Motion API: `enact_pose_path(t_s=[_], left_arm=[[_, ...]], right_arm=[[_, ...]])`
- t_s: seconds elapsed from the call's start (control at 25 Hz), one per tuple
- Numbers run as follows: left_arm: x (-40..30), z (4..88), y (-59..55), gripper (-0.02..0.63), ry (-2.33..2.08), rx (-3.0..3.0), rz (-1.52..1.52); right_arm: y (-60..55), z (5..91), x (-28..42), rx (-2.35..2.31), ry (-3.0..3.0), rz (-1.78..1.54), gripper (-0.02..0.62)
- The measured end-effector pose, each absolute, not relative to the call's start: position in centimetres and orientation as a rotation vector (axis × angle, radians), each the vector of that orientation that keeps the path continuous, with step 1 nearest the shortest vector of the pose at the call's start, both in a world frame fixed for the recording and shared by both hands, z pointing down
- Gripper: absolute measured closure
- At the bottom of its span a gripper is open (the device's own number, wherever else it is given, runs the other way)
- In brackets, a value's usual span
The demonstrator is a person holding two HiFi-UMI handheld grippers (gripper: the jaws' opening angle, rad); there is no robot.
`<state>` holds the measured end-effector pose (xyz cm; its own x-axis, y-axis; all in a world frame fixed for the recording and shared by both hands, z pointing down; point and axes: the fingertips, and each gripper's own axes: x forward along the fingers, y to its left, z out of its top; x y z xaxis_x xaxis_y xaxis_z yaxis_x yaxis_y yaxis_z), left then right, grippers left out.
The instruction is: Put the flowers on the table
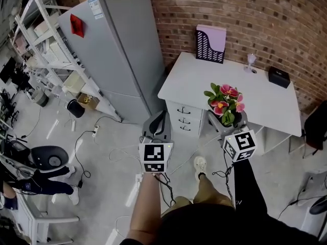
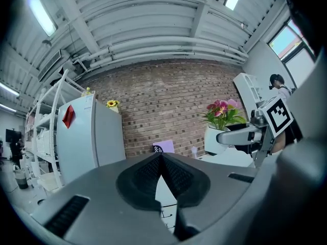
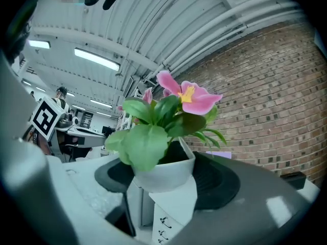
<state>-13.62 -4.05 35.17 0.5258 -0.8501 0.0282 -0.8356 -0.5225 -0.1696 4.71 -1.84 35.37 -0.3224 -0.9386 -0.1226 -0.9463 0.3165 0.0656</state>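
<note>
Pink flowers (image 1: 225, 102) with green leaves stand in a white pot (image 3: 166, 172). My right gripper (image 1: 228, 120) is shut on that pot and holds it upright in the air at the white table's (image 1: 260, 98) near edge. In the right gripper view the pot fills the gap of the right gripper (image 3: 166, 181), a dark pad against each side. My left gripper (image 1: 156, 120) hangs over the floor left of the table. Its jaws (image 2: 162, 160) meet at the tips with nothing between them. From the left gripper view the flower pot (image 2: 217, 137) shows to the right.
A grey fridge (image 1: 120, 50) stands left of the table, metal shelving (image 1: 56, 50) beyond it. On the table are a purple file holder (image 1: 210, 44), a small glass (image 1: 250, 63) and a black box (image 1: 279, 76). A drawer unit (image 1: 185, 117) sits under it. Cables lie on the floor.
</note>
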Motion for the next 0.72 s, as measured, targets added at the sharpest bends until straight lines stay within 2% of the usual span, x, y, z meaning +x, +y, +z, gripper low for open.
enact_pose_path(t_s=[0.72], left_arm=[[-6.6,36.1,-29.9,0.598,1.612,-2.533,-0.151]], right_arm=[[-31.4,36.4,8.2,-1.496,2.690,0.156,0.252]])
